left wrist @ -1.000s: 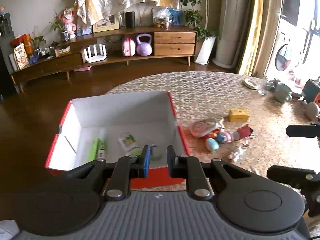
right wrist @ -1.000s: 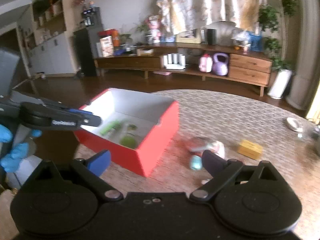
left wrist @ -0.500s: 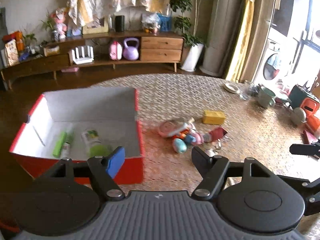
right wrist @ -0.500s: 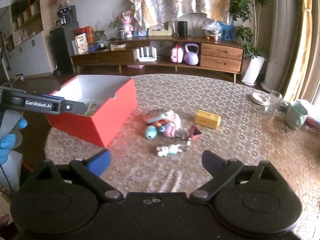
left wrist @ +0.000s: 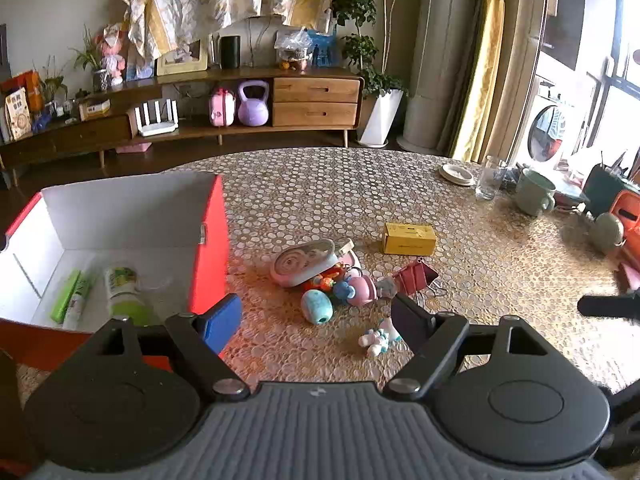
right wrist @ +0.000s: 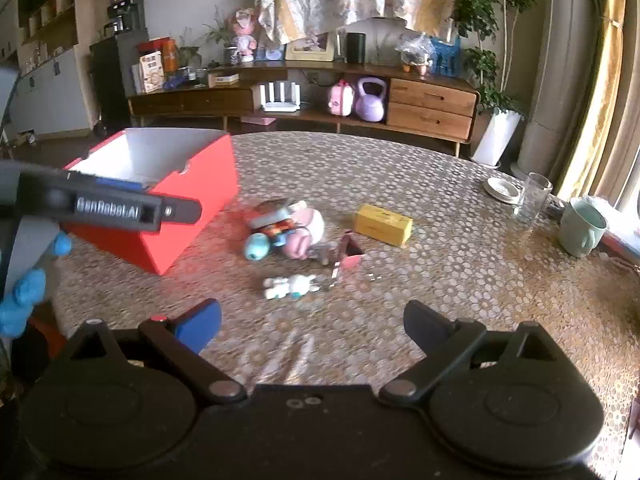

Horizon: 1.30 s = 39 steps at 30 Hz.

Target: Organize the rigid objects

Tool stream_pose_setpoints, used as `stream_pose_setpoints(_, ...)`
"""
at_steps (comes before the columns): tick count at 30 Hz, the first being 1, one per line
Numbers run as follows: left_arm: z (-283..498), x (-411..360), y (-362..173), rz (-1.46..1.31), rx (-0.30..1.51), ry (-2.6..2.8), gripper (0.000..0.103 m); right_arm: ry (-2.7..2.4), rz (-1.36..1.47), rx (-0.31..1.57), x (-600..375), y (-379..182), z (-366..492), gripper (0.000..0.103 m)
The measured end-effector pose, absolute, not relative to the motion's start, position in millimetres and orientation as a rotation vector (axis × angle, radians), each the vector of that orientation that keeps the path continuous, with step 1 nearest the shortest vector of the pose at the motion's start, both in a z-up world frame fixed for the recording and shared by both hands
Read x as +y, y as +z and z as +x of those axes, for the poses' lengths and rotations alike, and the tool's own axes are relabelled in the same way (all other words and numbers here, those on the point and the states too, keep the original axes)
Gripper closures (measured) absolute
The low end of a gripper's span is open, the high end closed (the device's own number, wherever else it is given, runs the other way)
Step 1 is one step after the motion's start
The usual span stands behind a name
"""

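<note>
The left gripper point(left wrist: 316, 322) has just been opening wide, nothing between its jaws; the right gripper point(right wrist: 312, 326) is also wide and empty. Better to lower over one toy only (the blue egg point(left wrist: 317, 306) lies free), then carry it to the red box point(left wrist: 208, 240).

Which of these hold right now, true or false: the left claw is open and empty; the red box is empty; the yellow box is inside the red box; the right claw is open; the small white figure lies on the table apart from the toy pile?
1. The left claw is open and empty. True; its jaws have just been opening, with nothing between them.
2. The red box is empty. False: a green tube and a green-capped bottle lie inside.
3. The yellow box is inside the red box. False: it sits on the table, right of the toy pile.
4. The right claw is open. True.
5. The small white figure lies apart from the pile. True.
</note>
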<state>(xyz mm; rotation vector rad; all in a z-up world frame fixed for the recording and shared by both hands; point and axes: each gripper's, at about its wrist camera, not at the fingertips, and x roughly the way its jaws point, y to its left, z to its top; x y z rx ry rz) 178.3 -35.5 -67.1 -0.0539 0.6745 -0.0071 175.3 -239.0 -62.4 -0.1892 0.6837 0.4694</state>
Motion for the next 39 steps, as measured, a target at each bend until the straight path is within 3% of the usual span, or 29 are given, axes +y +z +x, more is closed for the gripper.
stream_pose_setpoints(11, 209, -58, -108, -0.043, 0.679, 0.058, 0.021, 0.458, -0.198, 0.709, -248, -72, 234, 0.009)
stream_pose_setpoints(26, 250, -60, -150, -0.053, 0.739, 0.105, 0.021, 0.471, -0.183, 0.804, -224, -111, 294, 0.022)
stream_pose_setpoints(33, 263, -55, -162, -0.045, 0.765, 0.126, 0.021, 0.463, -0.178, 0.831, -211, -126, 313, 0.033)
stream_pose_setpoints(35, 264, -52, -164, -0.049, 0.765, 0.128, 0.025, 0.463, -0.181, 0.839, -208, -130, 315, 0.036)
stream_pose_setpoints(37, 267, -49, -166, -0.057, 0.779, 0.121, 0.037, 0.463, -0.183, 0.845, -206, -134, 318, 0.039)
stream_pose_setpoints(39, 269, -47, -169, -0.062, 0.792, 0.119, 0.039, 0.462, -0.183, 0.849, -205, -137, 321, 0.041)
